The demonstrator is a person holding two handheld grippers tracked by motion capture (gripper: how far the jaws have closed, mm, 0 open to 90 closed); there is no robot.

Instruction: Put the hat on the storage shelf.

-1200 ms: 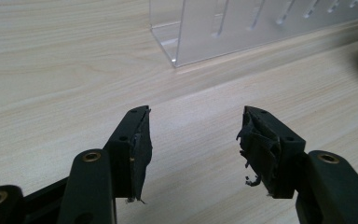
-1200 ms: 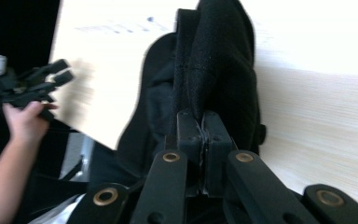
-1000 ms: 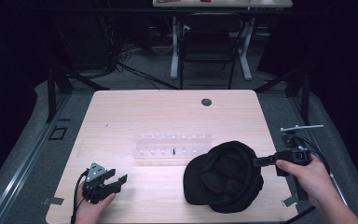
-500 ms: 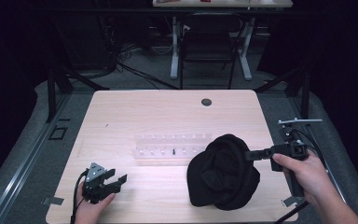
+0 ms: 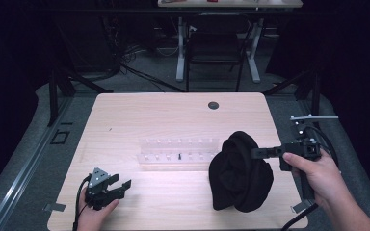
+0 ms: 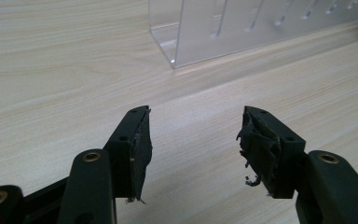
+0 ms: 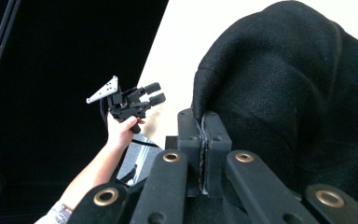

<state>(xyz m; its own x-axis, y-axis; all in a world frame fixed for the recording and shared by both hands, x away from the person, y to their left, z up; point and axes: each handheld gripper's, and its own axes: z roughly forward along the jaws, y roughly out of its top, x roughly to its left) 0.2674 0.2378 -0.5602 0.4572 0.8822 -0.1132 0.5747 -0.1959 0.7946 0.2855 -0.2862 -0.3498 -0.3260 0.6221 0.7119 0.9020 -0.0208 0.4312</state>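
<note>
1. A black fabric cap [image 5: 241, 173] stands bunched and tilted up off the wooden table [image 5: 173, 115], at its right front area, pinched at its edge by the right gripper [image 5: 256, 153], whose jaws are pressed together on the cloth.
2. In the right gripper view, the two jaws meet tightly with a thin fold of the cap [image 7: 284, 93] caught between them; the fabric bulges up and to the right of the jaws.
3. The person's right hand [image 5: 313, 173] holds that gripper just past the table's right edge, arm coming in from the lower right.
4. The left gripper [image 5: 118, 185] rests near the table's front left corner in the left hand [image 5: 94, 216], its jaws spread apart with nothing between them.
5. The left gripper view shows worn, frayed padding on its right jaw and bare tabletop between the pads.
6. A clear plastic rack [image 5: 178, 153] lies mid-table, just left of the cap and well apart from the left gripper; its corner [image 6: 186, 32] appears ahead of the spread jaws.
</note>
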